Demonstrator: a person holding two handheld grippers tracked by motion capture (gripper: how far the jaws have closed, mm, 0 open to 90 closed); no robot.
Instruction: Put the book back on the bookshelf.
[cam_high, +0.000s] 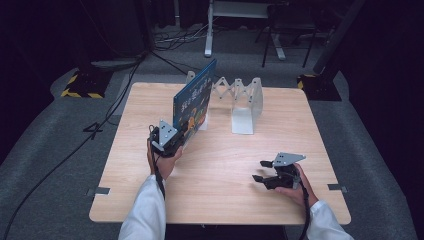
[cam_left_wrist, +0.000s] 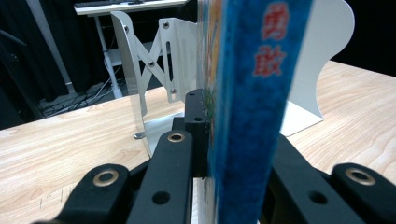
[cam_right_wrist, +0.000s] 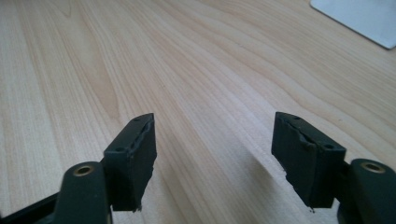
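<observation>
The table is lit evenly from above, while the surrounding room is left in darkness. Soft shadows are cast beneath the right gripper. In the left gripper view the book is blurred by closeness.
</observation>
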